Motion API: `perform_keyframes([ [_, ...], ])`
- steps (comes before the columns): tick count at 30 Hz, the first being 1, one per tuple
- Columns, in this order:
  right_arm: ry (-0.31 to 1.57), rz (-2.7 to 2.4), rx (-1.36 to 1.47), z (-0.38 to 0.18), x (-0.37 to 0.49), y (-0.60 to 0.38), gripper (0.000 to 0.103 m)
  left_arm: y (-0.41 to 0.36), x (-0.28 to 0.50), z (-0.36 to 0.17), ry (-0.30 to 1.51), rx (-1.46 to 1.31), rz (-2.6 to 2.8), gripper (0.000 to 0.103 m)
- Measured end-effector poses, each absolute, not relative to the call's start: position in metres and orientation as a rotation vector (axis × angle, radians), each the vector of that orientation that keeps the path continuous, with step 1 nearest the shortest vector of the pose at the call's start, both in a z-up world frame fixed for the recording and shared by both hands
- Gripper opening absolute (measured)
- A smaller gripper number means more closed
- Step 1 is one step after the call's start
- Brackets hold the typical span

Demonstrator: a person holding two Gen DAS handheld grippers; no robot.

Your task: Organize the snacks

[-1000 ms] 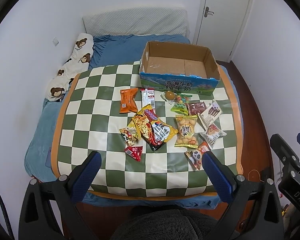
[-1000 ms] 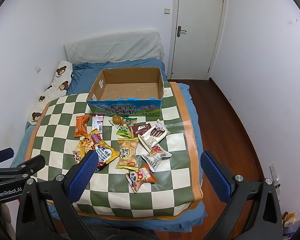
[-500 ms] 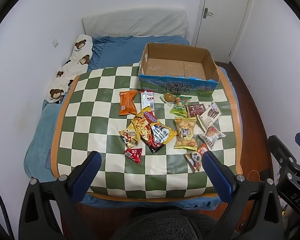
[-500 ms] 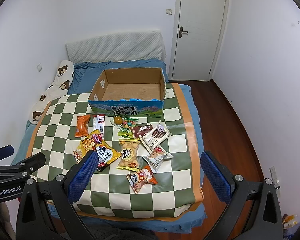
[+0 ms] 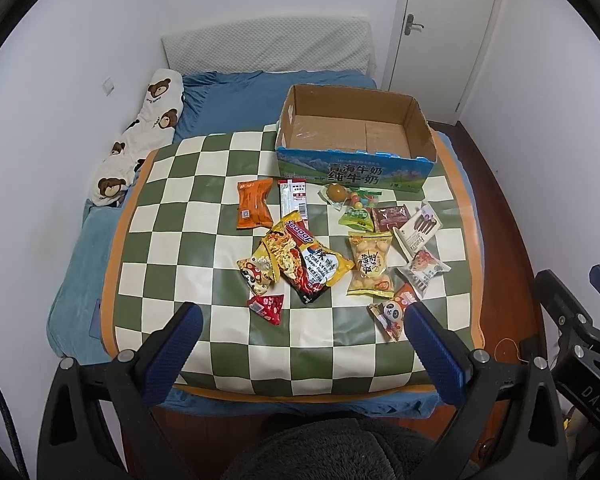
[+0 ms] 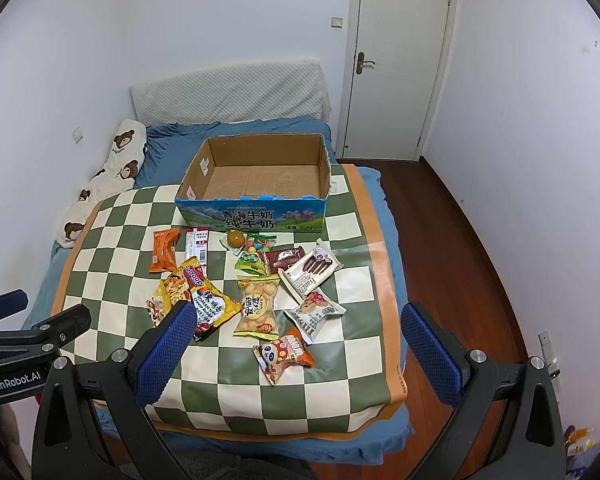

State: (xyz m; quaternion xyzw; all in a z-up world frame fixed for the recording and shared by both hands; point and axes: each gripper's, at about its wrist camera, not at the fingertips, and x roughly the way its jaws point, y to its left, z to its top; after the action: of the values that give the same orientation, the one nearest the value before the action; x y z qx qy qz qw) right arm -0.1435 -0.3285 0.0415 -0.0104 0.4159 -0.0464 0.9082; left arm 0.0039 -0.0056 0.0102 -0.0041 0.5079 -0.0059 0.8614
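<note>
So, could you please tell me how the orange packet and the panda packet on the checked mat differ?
The orange packet is plain orange, while the panda packet shows a panda face. The orange packet lies on the far left of the spread, one row short of the cardboard box; the panda packet lies at the near right, furthest from the box. Both rest flat on the checked mat, sealed and ungripped.

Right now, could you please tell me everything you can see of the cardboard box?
The cardboard box is an open-topped, plain brown carton with a blue printed front showing mountains and Chinese characters. It sits upright and empty at the far edge of the checkered mat. Snack packets lie just in front; none is inside.
</note>
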Motion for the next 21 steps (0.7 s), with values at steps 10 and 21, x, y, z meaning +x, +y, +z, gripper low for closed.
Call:
perform_keyframes([
  [10,0.859,-0.097,-0.025,0.0417,-0.1439,-0.3278,0.103,-0.0073,0.0034,0.0105,1.062,-0.007,-0.012,0.103],
  [21,0.869,-0.096,-0.026,0.0398,-0.1448,-0.3277,0.103,-0.0129,0.0059,0.0082,1.077,-0.007,-0.025,0.103],
])
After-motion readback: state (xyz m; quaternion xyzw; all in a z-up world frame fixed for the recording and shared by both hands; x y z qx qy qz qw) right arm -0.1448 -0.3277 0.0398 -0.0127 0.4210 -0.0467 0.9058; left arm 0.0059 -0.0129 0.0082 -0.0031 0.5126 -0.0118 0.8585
